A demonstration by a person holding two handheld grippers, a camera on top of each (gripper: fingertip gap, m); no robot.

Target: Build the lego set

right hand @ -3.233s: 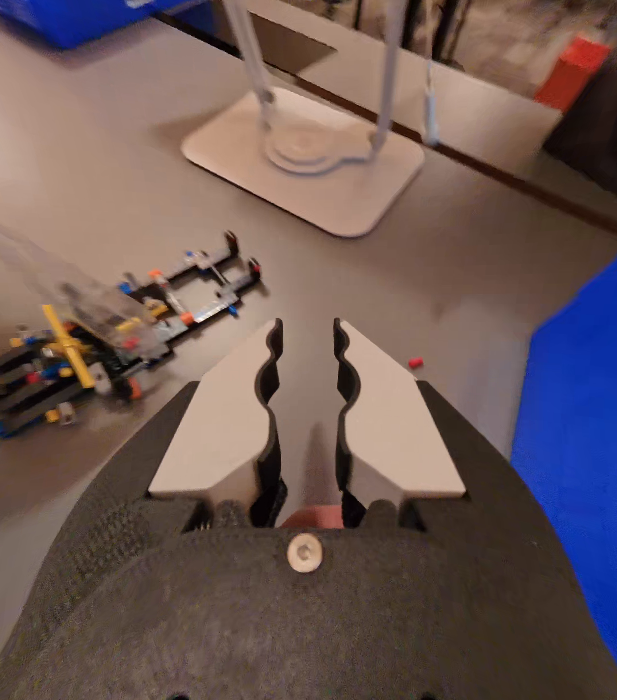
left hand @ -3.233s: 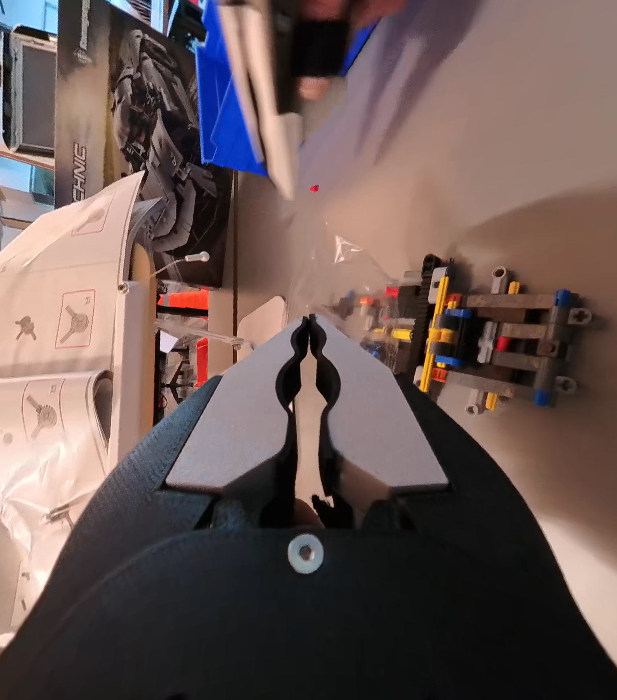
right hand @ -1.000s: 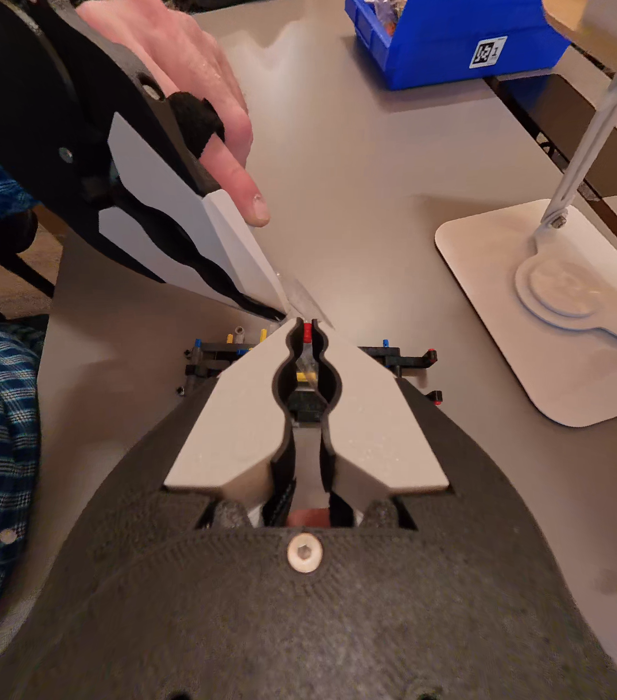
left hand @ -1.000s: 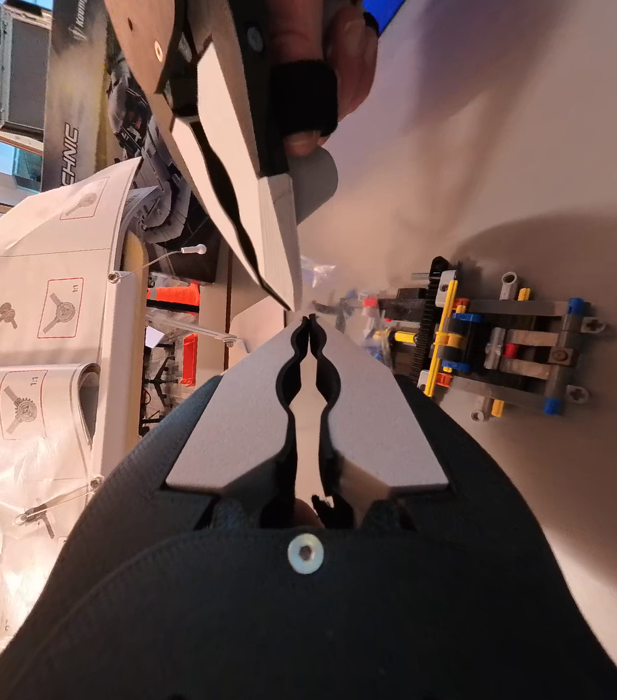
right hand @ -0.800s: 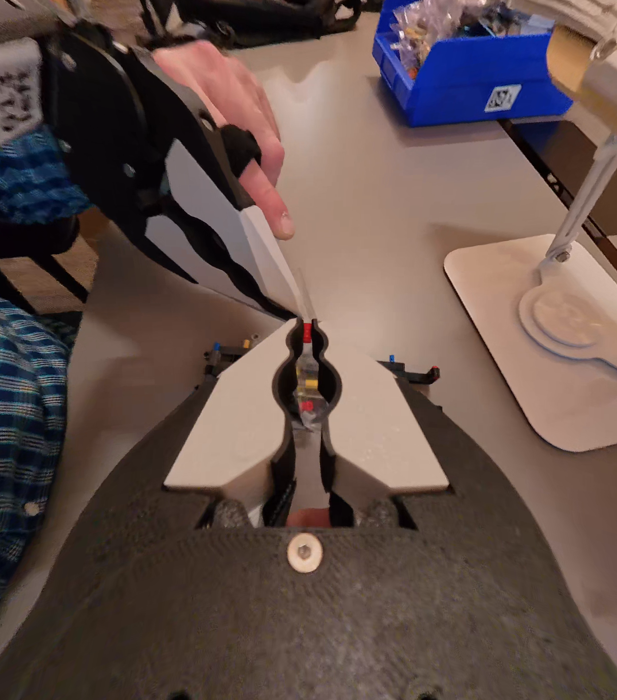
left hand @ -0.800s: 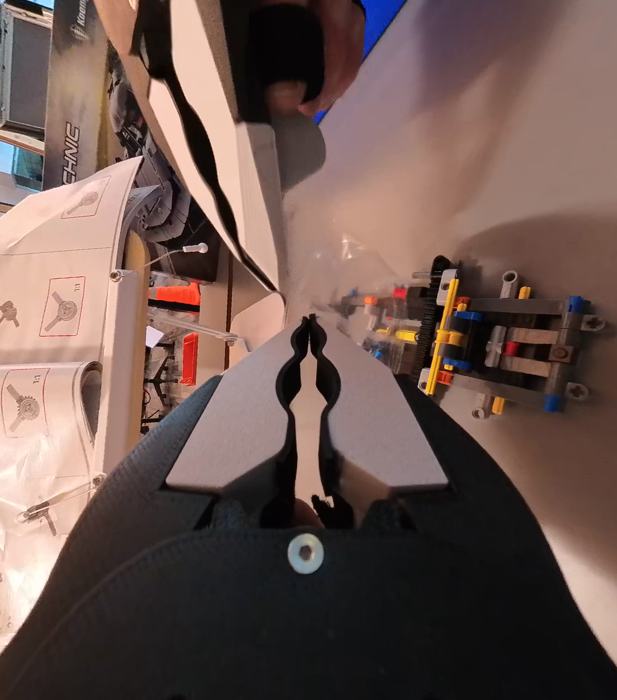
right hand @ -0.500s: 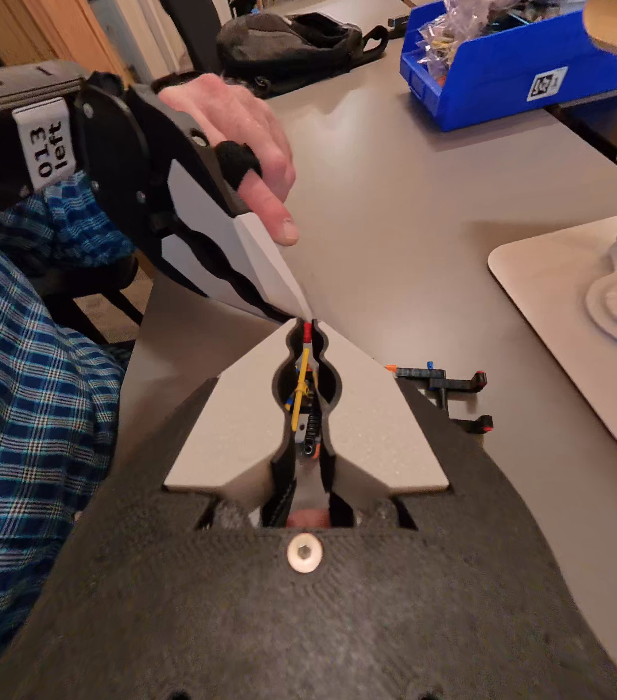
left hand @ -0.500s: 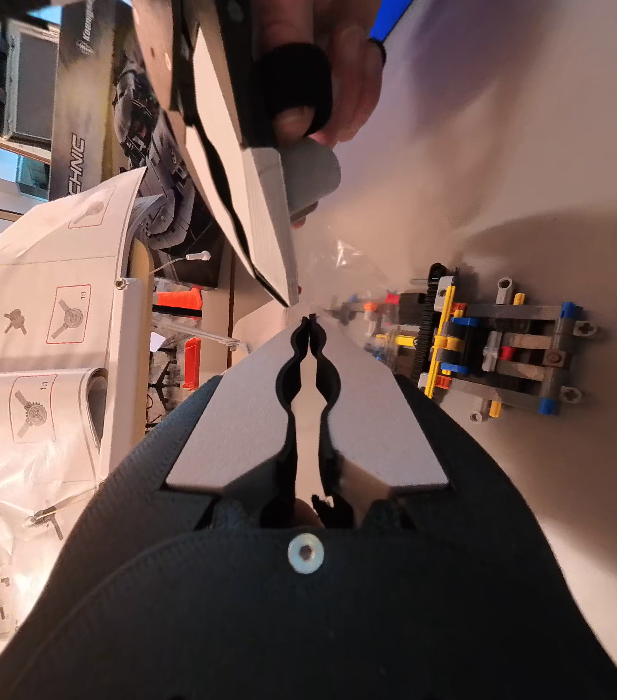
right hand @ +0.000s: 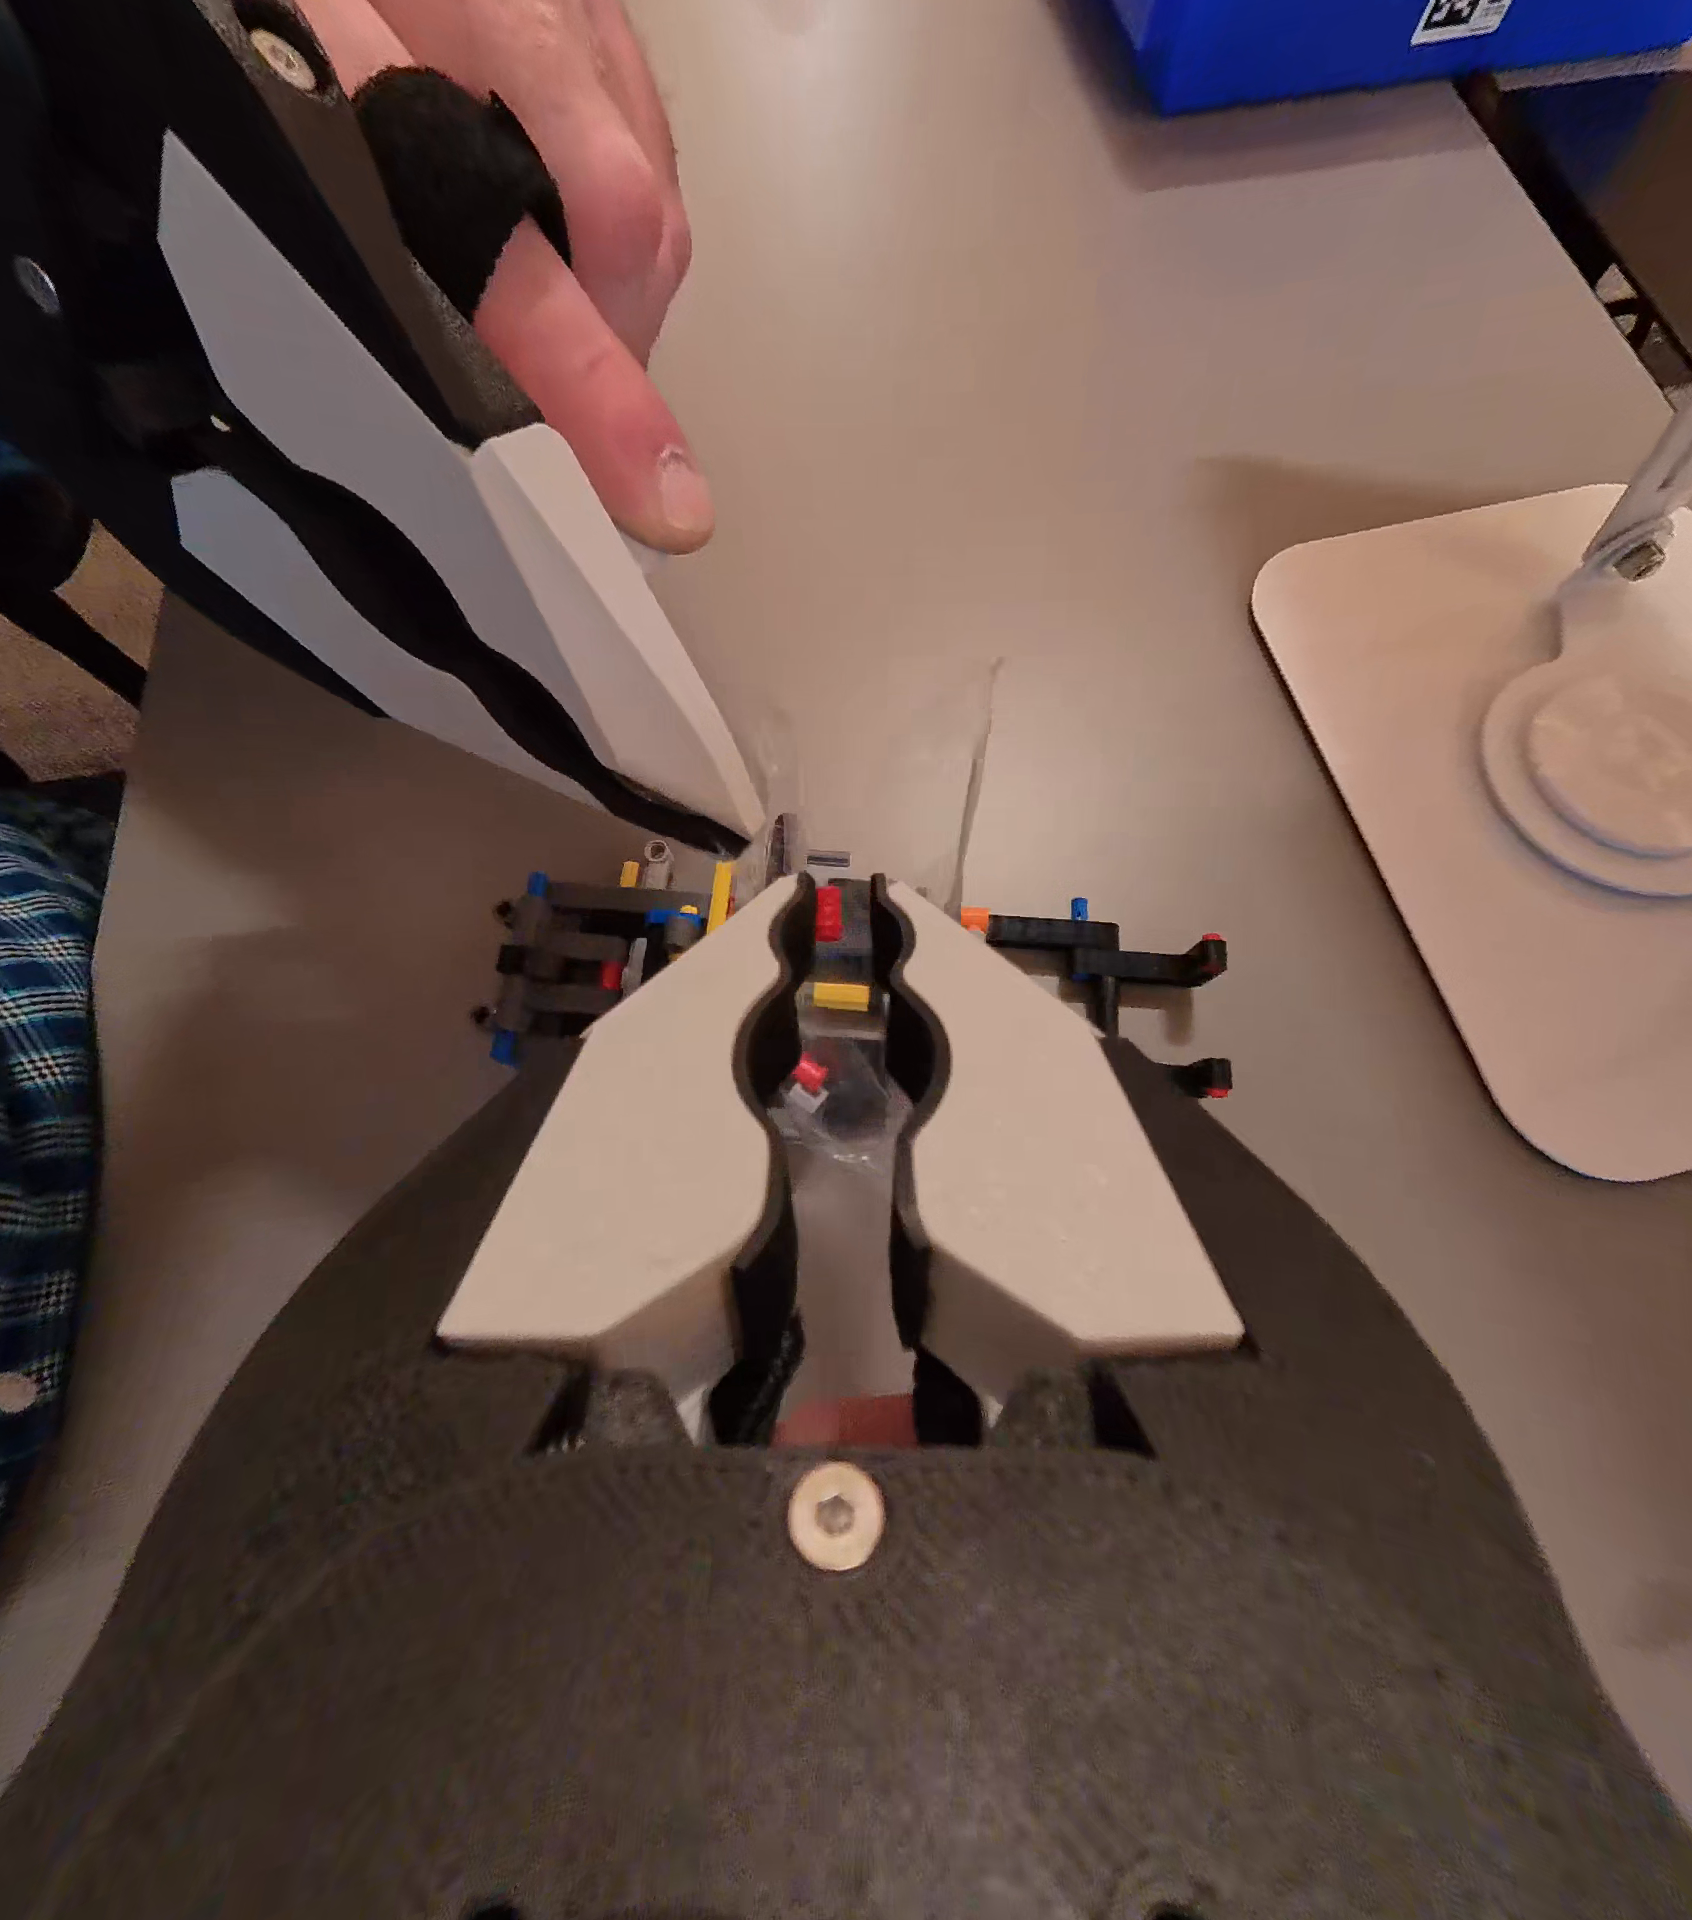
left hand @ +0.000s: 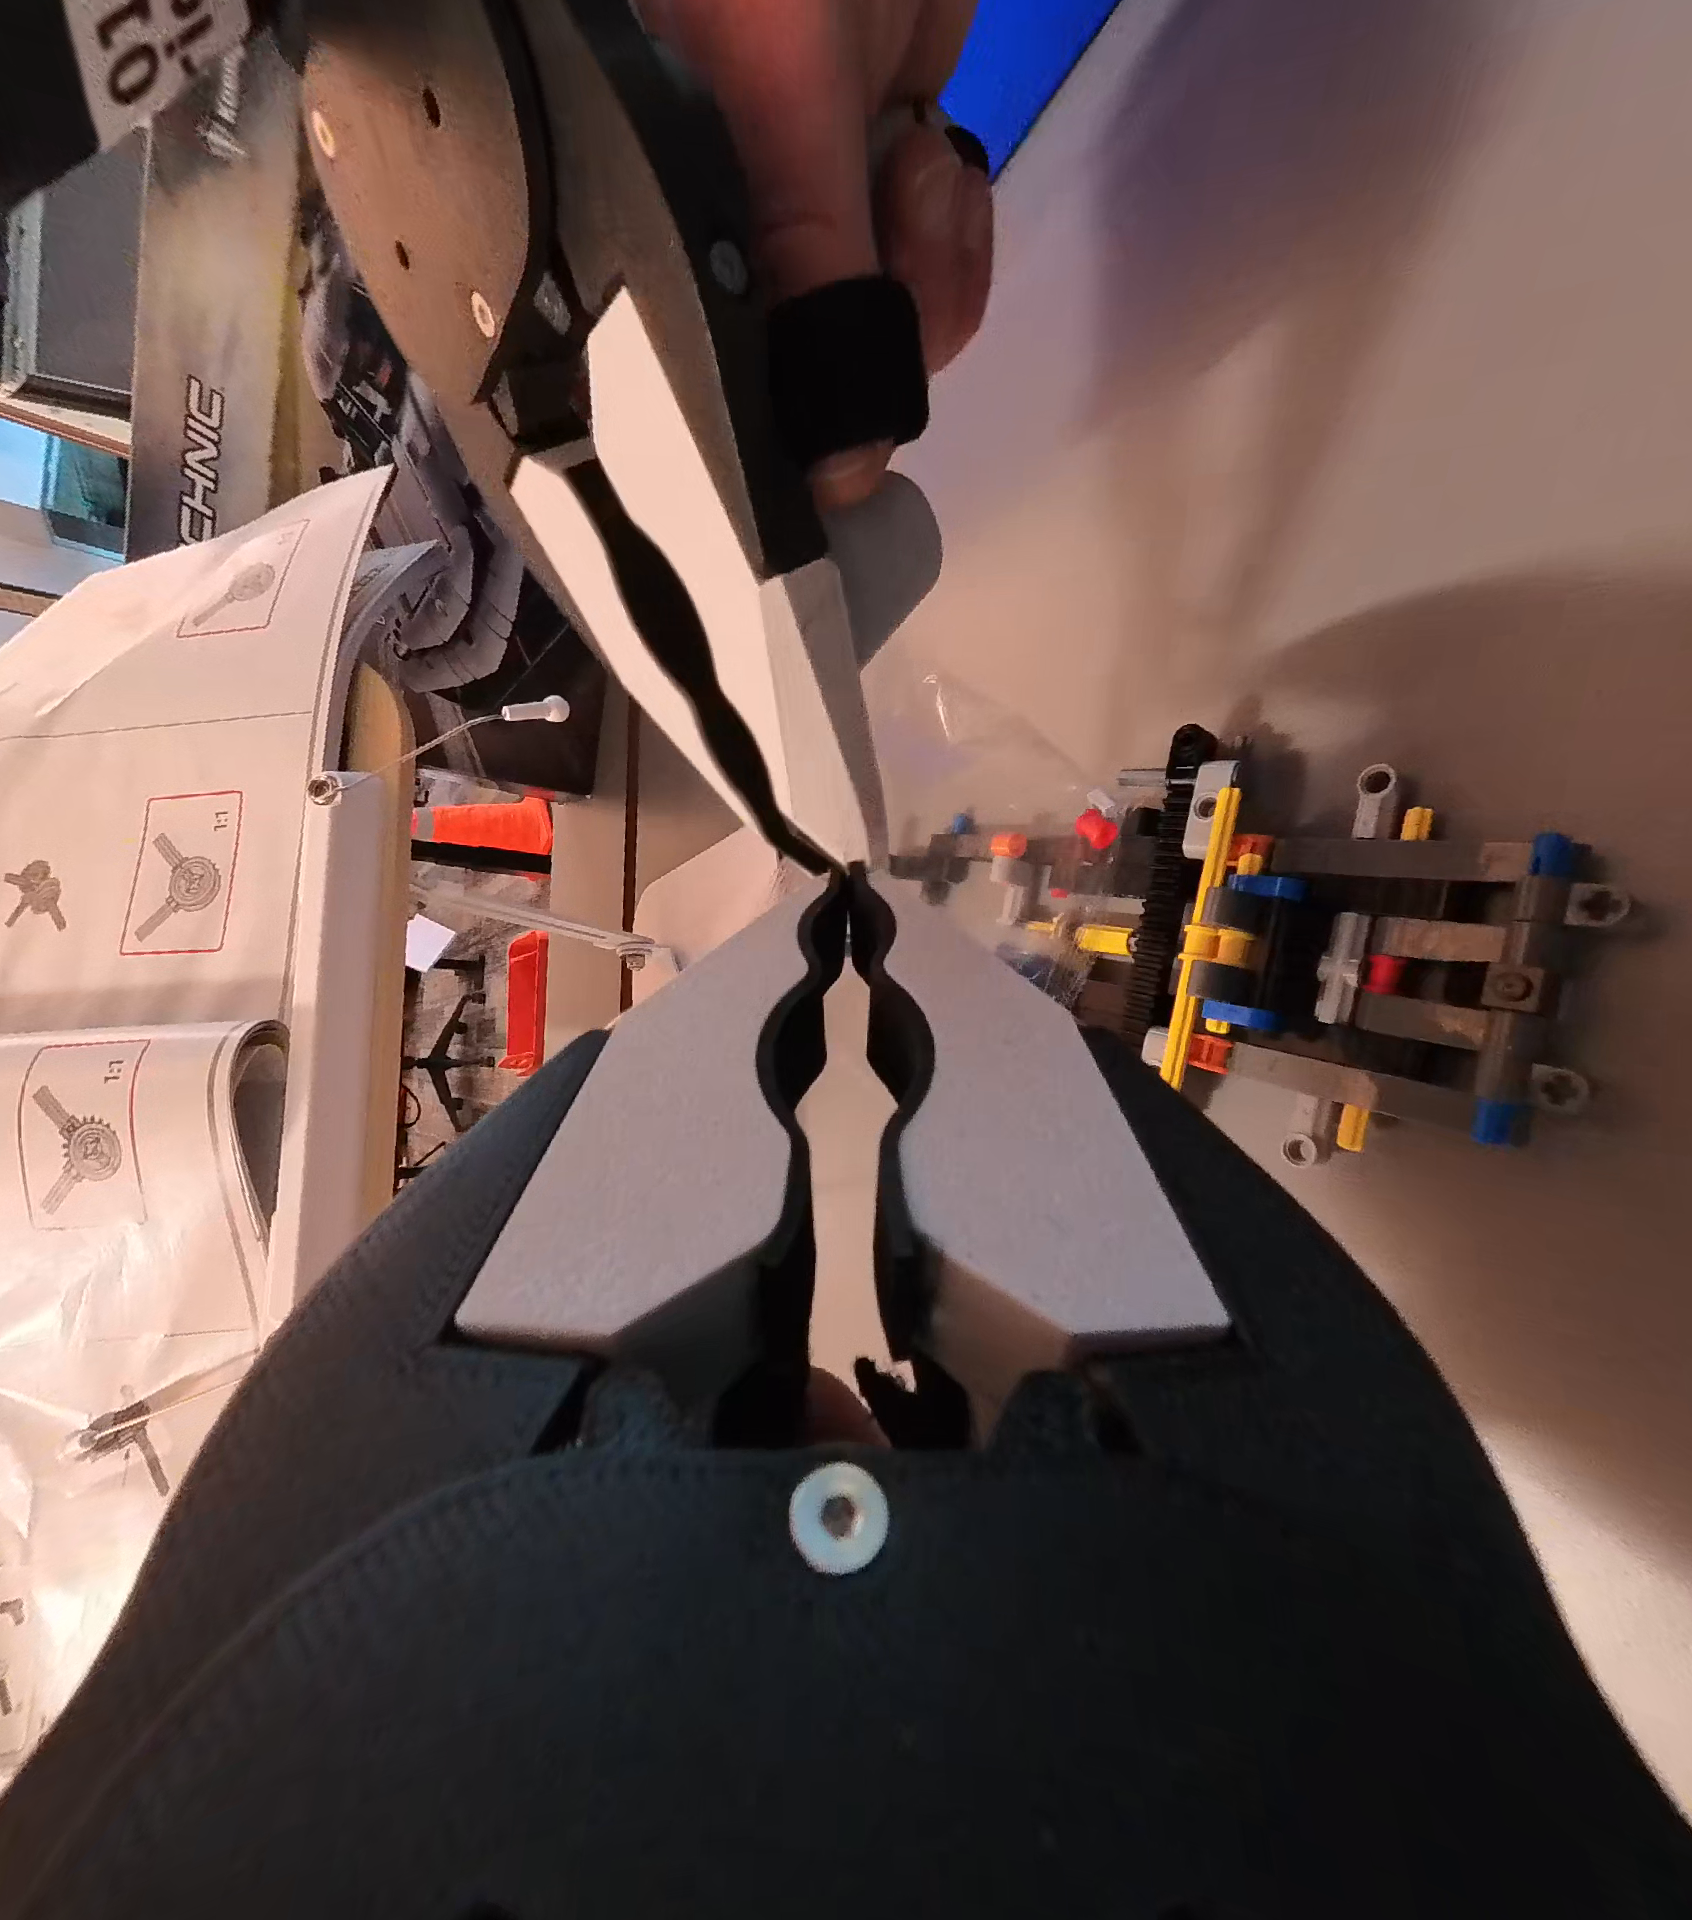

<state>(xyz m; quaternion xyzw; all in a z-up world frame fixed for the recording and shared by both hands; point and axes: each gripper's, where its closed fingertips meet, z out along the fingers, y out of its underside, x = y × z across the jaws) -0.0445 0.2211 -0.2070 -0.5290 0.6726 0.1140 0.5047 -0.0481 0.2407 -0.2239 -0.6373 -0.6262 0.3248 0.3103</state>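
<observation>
Right wrist view: smooth grey table (right hand: pixel 1081 343), blue bin (right hand: pixel 1393 42) behind. Both grippers, left (left hand: pixel 847 883) and right (right hand: pixel 837 883), pinch a crinkly clear bag (right hand: pixel 883 748) above the studded lego frame (left hand: pixel 1341 966).

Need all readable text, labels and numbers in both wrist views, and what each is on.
I don't quote writing; this is where it stands.
White tag on the right gripper: short print, partly cut off.
Dark box: large white brand lettering, partly hidden.
Instruction booklet: tiny marks, too small to read.
Blue bin: white sticker with a square code, cut by the frame.
</observation>
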